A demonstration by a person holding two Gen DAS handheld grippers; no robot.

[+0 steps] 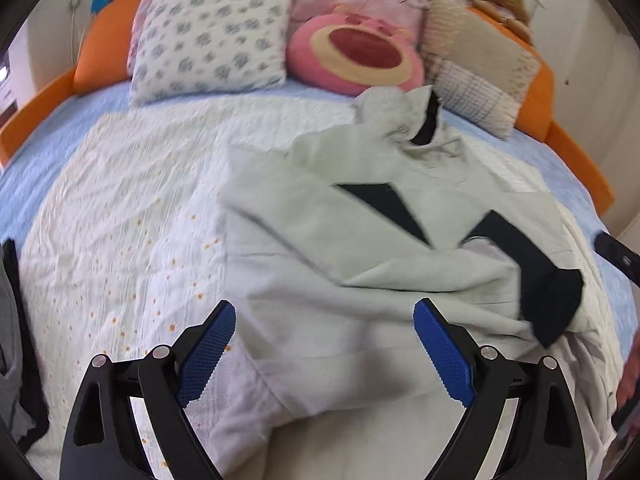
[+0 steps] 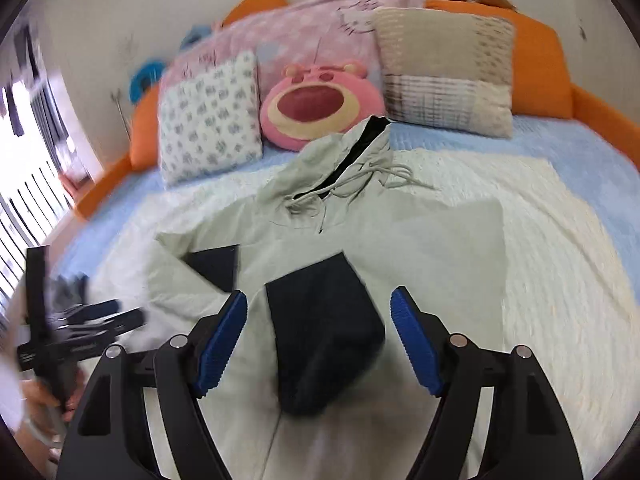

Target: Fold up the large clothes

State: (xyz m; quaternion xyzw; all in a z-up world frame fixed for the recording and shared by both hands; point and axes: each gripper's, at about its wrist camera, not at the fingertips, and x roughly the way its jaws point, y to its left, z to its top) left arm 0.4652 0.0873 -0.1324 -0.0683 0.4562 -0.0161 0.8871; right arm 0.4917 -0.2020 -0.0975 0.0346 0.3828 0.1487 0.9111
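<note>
Sleeves look already folded in over the hoodie on the bed, bottom half still unfolded; both grippers' fingers are spread, nothing gripped.

The pale hoodie is matt, creased cloth with darker fabric cuffs, lying on a crinkly quilted bedspread, beside a plush pink bear cushion and knurled blue gripper pads.

No readable text, labels, brands or numbers anywhere. Pink blanket at far end of the bed has line-drawn cartoon figures and scribble marks, too blurred to read as words.
</note>
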